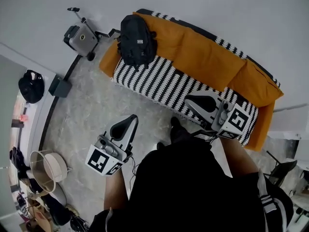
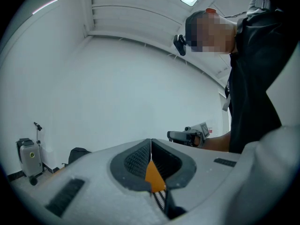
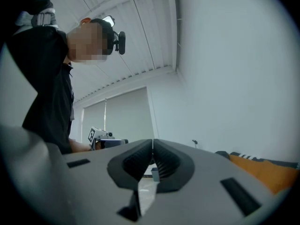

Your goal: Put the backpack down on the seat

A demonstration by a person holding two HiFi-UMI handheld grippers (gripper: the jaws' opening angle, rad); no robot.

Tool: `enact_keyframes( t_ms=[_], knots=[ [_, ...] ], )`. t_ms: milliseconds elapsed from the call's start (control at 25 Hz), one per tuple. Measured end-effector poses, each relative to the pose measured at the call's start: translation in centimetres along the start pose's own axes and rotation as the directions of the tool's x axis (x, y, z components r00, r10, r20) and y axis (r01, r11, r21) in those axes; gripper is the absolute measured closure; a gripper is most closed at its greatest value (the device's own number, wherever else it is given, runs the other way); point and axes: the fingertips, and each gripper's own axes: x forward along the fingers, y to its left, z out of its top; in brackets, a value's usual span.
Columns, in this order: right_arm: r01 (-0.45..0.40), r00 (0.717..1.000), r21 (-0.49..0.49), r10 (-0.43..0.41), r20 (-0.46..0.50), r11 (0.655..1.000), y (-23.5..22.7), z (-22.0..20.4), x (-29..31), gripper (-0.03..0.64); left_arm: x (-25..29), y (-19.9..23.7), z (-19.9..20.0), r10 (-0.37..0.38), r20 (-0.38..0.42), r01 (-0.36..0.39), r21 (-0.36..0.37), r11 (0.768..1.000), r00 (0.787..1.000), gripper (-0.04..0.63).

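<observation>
A black backpack rests upright on the left end of the sofa, leaning on the orange back cushion, over the black-and-white striped seat. It shows as a small dark lump in the left gripper view. My left gripper hangs over the floor in front of the sofa, shut and empty. My right gripper hovers over the seat's right part, also shut with nothing in it. Both are well apart from the backpack.
A grey wheeled suitcase-like device stands on the floor left of the sofa. A small dark box sits by the wall. A round basket and clutter lie at lower left. A black stand is at right.
</observation>
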Motion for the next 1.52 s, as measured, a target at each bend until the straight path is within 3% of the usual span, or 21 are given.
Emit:
enact_keyframes(
  t_ms=[240,480,760,1000,1200,1520],
  knots=[
    [-0.039,0.999,0.014,0.040,-0.024,0.999,8.1,-2.2,0.8,0.586,-7.0,-3.4,-1.1,0.026,0.023,-0.026,-0.017,1.000,0.999,0.572],
    [-0.059,0.997,0.006,0.059,-0.044,0.998,12.9,-2.8,-0.2,0.586,-10.3,-6.1,-1.8,0.032,0.055,-0.029,-0.051,0.998,0.998,0.572],
    [-0.074,0.997,-0.018,0.074,-0.019,0.997,15.0,-1.4,-4.2,0.587,-9.6,-11.4,-0.5,0.005,0.096,0.000,-0.053,0.999,0.995,0.572],
    [-0.113,0.993,-0.009,0.113,0.017,0.994,18.8,0.1,-8.2,0.588,-9.0,-18.0,-0.3,-0.032,0.054,0.034,-0.047,0.998,0.998,0.572],
    [-0.120,0.993,0.050,0.119,0.023,0.992,21.3,-1.7,-14.1,0.588,-8.1,-24.1,-2.5,-0.043,0.008,0.044,-0.067,0.997,0.999,0.572],
    [-0.122,0.992,0.050,0.121,0.024,0.991,24.0,-2.8,-17.9,0.588,-8.0,-29.3,-3.9,-0.079,-0.029,0.077,-0.073,0.994,0.996,0.572]
  ],
)
